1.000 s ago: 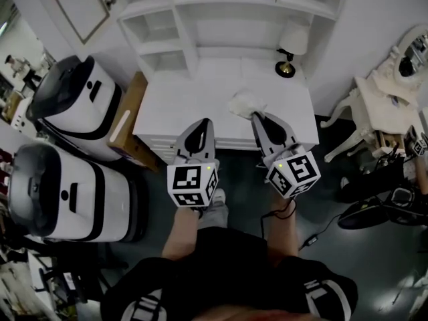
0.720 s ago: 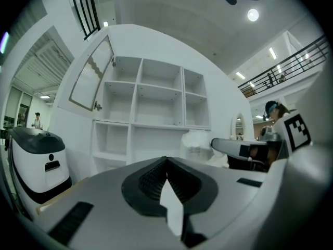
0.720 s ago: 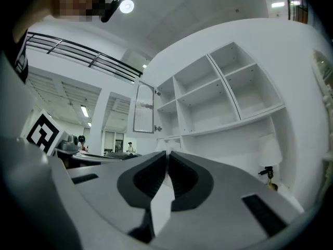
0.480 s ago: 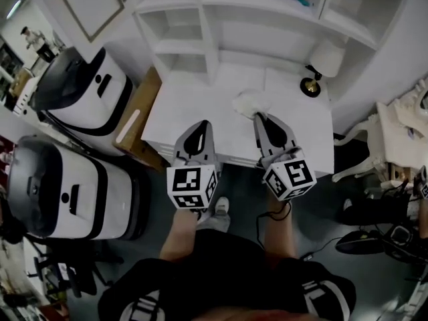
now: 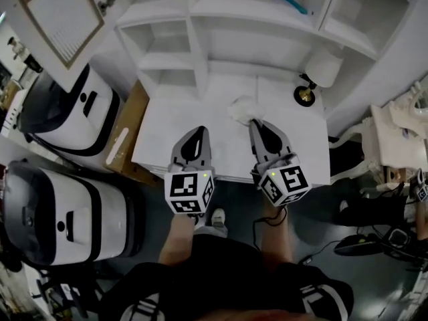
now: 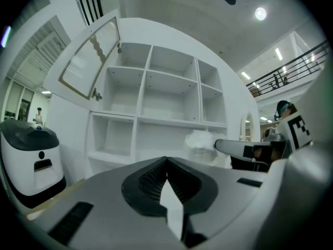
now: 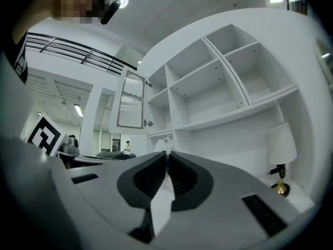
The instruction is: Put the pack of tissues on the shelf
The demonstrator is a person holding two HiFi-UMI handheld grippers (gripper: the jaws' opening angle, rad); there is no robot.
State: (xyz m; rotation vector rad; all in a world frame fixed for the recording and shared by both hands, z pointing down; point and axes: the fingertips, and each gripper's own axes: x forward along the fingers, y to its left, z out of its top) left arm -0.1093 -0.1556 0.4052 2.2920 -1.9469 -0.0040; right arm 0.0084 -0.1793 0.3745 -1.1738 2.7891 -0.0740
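The pack of tissues (image 5: pixel 243 107), a crumpled white bundle, hangs over the white desk (image 5: pixel 167 139) at the tip of my right gripper (image 5: pixel 255 121), which is shut on it. In the left gripper view the pack (image 6: pixel 204 145) shows at the end of the right gripper's jaws, in front of the shelf unit (image 6: pixel 156 98). In the right gripper view only a sliver of white shows at the tip of my right gripper (image 7: pixel 167 152). My left gripper (image 5: pixel 199 132) is shut with nothing in it, beside the right one. The shelf's compartments (image 5: pixel 167 39) stand empty behind the desk.
A small lamp with a white shade (image 5: pixel 315 72) stands at the desk's back right. Two white-and-black machines (image 5: pixel 67 109) (image 5: pixel 60 212) and a cardboard box (image 5: pixel 124 136) stand left of the desk. A white chair (image 5: pixel 394 129) is at the right. A teal object (image 5: pixel 291 2) lies high on the shelf.
The head view has shifted, so desk and shelf sit differently in the picture. Both grippers keep side by side over the desk's front edge, the tissues still in the right one.
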